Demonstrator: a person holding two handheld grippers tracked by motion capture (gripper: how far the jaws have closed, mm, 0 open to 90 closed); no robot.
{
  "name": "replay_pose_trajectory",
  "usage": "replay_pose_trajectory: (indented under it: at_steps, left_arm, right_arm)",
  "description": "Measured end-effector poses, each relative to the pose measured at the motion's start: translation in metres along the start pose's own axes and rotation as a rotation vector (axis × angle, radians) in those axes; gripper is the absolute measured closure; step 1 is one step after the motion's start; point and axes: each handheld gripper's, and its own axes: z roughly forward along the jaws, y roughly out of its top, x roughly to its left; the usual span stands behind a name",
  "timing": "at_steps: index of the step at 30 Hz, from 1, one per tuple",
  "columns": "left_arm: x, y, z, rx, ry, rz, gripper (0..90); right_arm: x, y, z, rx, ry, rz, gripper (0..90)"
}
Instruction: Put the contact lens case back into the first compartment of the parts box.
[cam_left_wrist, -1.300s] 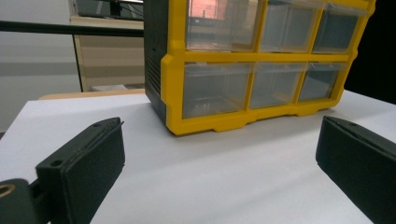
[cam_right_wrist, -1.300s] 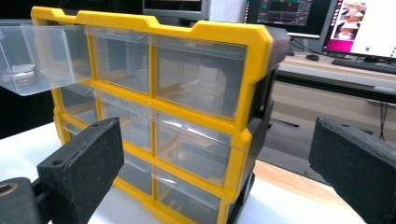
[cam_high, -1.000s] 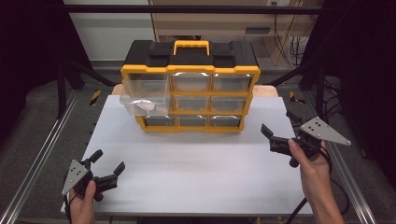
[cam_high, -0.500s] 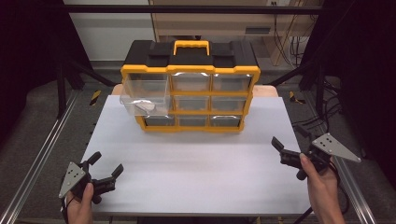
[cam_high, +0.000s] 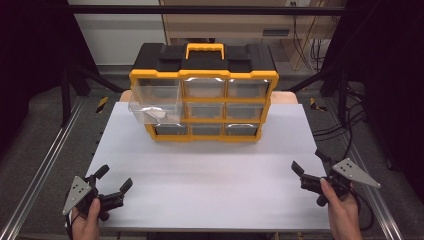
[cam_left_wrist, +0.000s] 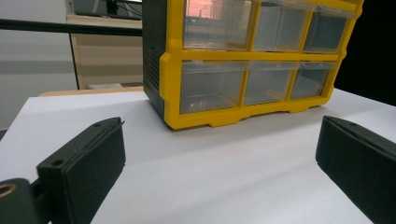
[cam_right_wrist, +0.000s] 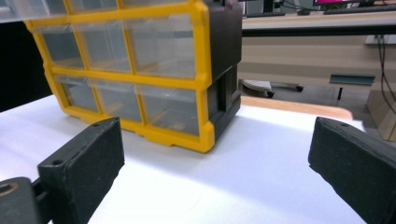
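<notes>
Overall scene: a white surface (cam_high: 210, 175) carries a yellow and black drawer organizer (cam_high: 205, 95) toward its far edge, with a person's two hands at the near corners.
Organizer: it stands upright, a black top with a yellow carry handle (cam_high: 205, 49), and a yellow frame around three rows of three clear drawers.
Open drawer: the top-left drawer (cam_high: 154, 102) is pulled out toward the person and overhangs the drawers below it; something pale lies inside it, too small to tell what.
Other drawers: the rest sit flush in the frame.
Left gripper (cam_high: 111, 181): held in the left hand (cam_high: 86, 222) at the near left corner of the surface, well apart from the organizer.
Left jaws: spread wide with nothing between them; in the left gripper view they frame the organizer's lower drawers and bare surface.
Right gripper (cam_high: 307, 167): held in the right hand (cam_high: 340, 210) at the near right edge of the surface, its grey three-cornered plate (cam_high: 354, 173) on top.
Right jaws: spread wide and empty; in the right gripper view they frame the organizer's right corner and black side wall.
Surroundings: metal rails run along both long sides of the surface, and cables (cam_high: 345, 125) lie on the floor to the right.
</notes>
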Motion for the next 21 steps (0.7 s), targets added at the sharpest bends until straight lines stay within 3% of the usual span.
replay_pose_trajectory:
  at_steps: [14, 21]
  left_arm:
    - [-0.004, -0.001, 0.003, 0.012, -0.044, 0.014, 1.1]
    - [-0.005, 0.002, 0.003, 0.012, -0.057, 0.011, 1.1]
  right_arm:
    - [0.016, -0.033, 0.019, 0.041, 0.073, 0.034, 4.3]
    - [0.025, -0.034, 0.027, 0.041, 0.103, 0.033, 4.4]
